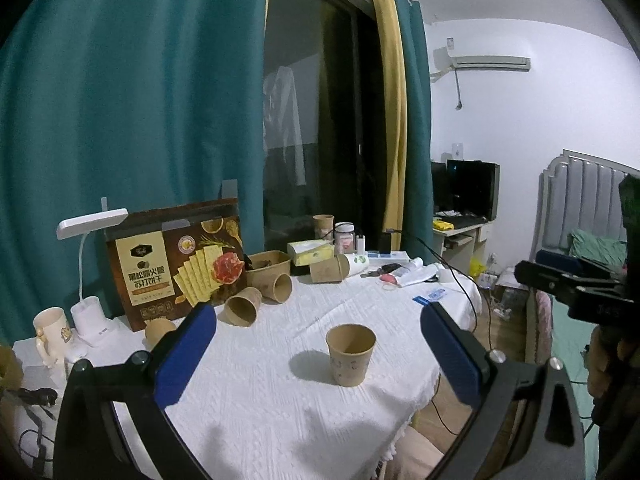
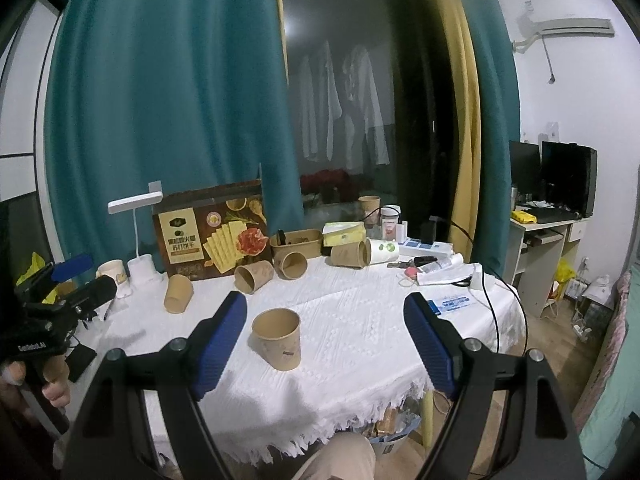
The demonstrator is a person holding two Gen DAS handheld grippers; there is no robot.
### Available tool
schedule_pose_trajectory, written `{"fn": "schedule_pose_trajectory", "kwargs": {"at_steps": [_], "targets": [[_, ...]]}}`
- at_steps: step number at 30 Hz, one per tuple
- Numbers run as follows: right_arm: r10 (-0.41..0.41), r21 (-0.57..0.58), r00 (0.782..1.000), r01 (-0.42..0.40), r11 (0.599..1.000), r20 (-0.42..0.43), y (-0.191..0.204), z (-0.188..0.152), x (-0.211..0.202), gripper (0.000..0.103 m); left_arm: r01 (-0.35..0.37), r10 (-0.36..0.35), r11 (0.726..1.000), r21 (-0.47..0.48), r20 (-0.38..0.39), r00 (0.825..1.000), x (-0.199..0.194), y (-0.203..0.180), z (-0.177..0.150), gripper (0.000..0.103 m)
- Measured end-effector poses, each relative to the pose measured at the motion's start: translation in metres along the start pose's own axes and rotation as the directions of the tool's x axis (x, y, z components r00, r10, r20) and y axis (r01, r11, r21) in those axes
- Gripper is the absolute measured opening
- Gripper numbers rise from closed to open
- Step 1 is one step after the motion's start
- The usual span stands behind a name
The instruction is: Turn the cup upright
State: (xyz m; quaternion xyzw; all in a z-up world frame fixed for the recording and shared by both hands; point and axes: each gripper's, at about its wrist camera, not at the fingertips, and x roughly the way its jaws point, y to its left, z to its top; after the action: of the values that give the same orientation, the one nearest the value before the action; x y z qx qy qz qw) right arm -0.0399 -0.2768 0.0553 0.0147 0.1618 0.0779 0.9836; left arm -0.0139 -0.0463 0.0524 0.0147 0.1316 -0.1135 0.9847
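A brown paper cup [image 1: 351,355] stands upright, mouth up, on the white tablecloth [image 1: 280,408]; it also shows in the right wrist view [image 2: 278,338]. My left gripper [image 1: 318,354] is open and empty, its blue pads either side of the cup but nearer the camera. My right gripper [image 2: 325,344] is open and empty, with the cup close to its left pad [image 2: 220,344]. Several other brown cups lie on their sides farther back [image 1: 243,311] [image 2: 179,293].
A cracker box [image 1: 176,264], a white desk lamp [image 1: 90,280], a mug [image 1: 50,330], a paper bowl [image 1: 269,265], a tissue box [image 1: 310,252] and a jar [image 1: 345,236] line the table's back. Cables and papers [image 1: 412,274] lie at the right. The fringed table edge [image 2: 320,428] is near.
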Motion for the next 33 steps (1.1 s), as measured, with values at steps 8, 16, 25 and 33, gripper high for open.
{"fn": "schedule_pose_trajectory", "kwargs": {"at_steps": [8, 16, 25, 33], "targets": [[0.014, -0.002, 1.000, -0.014, 1.000, -0.025, -0.002, -0.004, 0.009, 0.079, -0.004, 0.004, 1.000, -0.005, -0.006, 1.000, 0.004, 0.004, -0.002, 0.102], [0.022, -0.009, 0.999, -0.022, 1.000, -0.034, -0.002, -0.004, 0.015, 0.079, -0.010, 0.009, 1.000, -0.010, -0.004, 1.000, 0.006, 0.008, -0.003, 0.102], [0.025, -0.012, 0.999, -0.025, 1.000, -0.038, -0.001, -0.003, 0.017, 0.079, -0.016, 0.015, 1.000, -0.013, -0.006, 1.000, 0.011, 0.012, -0.005, 0.102], [0.028, -0.024, 0.999, -0.029, 0.999, -0.045, 0.001, -0.004, 0.022, 0.079, -0.009, 0.008, 0.999, -0.032, -0.010, 1.000, 0.011, 0.012, -0.007, 0.102]]}}
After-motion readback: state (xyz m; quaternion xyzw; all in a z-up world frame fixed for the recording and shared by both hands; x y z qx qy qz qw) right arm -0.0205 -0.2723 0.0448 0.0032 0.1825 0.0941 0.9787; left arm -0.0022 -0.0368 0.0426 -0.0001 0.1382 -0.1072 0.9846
